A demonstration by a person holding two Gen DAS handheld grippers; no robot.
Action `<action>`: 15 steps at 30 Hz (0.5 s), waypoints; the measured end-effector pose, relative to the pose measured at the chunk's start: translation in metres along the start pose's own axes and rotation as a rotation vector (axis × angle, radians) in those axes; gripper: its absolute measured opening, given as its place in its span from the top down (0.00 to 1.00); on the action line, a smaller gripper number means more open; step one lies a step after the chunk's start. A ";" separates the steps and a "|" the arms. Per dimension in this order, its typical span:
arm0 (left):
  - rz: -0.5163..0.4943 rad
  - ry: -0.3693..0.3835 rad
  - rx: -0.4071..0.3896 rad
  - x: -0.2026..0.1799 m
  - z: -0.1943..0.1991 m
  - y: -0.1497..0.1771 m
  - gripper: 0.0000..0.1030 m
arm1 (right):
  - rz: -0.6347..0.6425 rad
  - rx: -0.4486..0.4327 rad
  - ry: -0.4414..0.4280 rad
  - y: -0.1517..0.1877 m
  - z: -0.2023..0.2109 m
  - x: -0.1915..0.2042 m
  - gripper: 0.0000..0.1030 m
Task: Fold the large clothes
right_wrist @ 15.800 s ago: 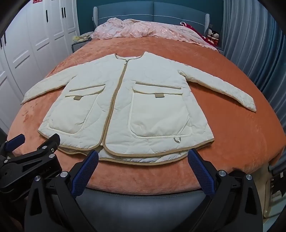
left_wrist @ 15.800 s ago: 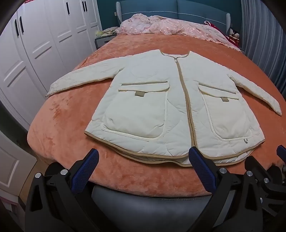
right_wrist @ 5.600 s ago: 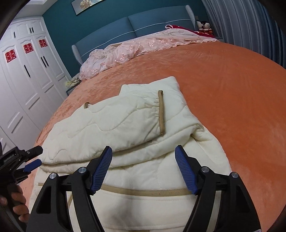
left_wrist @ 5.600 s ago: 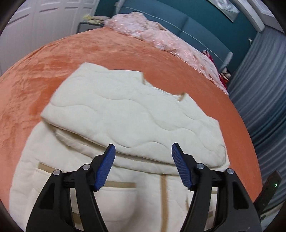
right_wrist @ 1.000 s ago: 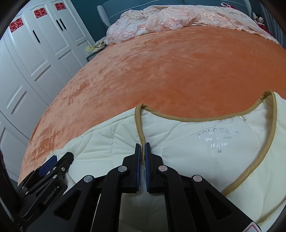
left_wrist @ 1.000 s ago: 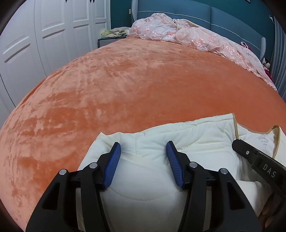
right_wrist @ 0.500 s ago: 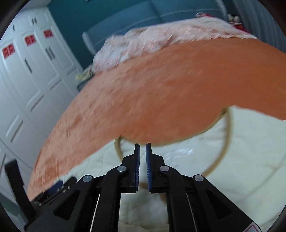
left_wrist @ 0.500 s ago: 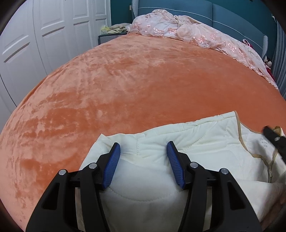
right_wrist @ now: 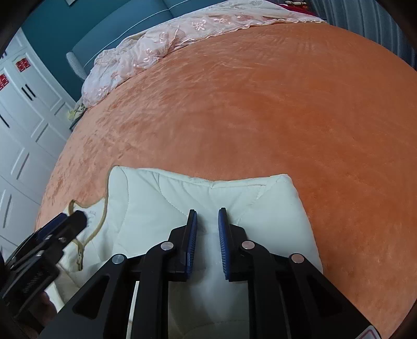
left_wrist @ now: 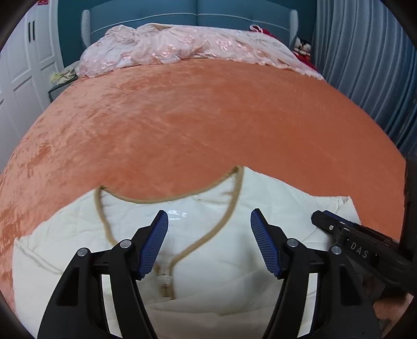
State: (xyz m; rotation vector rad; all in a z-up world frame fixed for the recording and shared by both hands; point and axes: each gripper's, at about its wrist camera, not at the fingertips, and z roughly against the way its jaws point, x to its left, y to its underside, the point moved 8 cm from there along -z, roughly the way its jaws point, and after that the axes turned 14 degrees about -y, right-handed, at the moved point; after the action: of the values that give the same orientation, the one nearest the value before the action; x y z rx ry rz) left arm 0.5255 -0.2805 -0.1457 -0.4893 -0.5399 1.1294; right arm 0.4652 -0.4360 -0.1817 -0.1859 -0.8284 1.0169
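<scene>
A cream quilted jacket (left_wrist: 208, 260) with tan trim lies partly folded on the orange bedspread (left_wrist: 208, 130). Its tan neckline (left_wrist: 166, 199) and zipper top face me in the left wrist view. My left gripper (left_wrist: 208, 229) is open above the collar area, touching nothing. My right gripper (right_wrist: 207, 221) hovers over the folded right shoulder of the jacket (right_wrist: 208, 190), jaws a small gap apart with nothing between them. The right gripper also shows in the left wrist view (left_wrist: 338, 229); the left gripper shows in the right wrist view (right_wrist: 65, 221).
A pink lace coverlet (left_wrist: 182, 44) is bunched at the head of the bed by the blue headboard (left_wrist: 195, 13). White wardrobe doors (right_wrist: 20, 117) stand to the left, grey curtains (left_wrist: 365, 65) to the right. Orange bedspread stretches beyond the jacket.
The left gripper has moved right from the left shoulder to the collar and opened wider. The right gripper has let go of the neckline, opened slightly and moved to the right shoulder.
</scene>
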 end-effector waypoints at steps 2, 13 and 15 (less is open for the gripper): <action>-0.025 -0.019 0.041 -0.018 -0.018 0.008 0.43 | 0.023 -0.003 0.003 0.006 -0.003 0.002 0.87; 0.052 -0.048 0.026 -0.015 -0.048 0.024 0.38 | 0.096 -0.072 0.053 0.010 -0.009 -0.001 0.87; 0.063 -0.042 0.021 -0.014 -0.049 0.023 0.38 | 0.102 -0.080 0.060 0.009 -0.011 -0.002 0.87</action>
State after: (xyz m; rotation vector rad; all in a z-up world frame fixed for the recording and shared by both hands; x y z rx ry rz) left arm 0.5351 -0.2901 -0.2001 -0.4676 -0.5521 1.2063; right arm 0.4656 -0.4302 -0.1946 -0.3277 -0.8120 1.0694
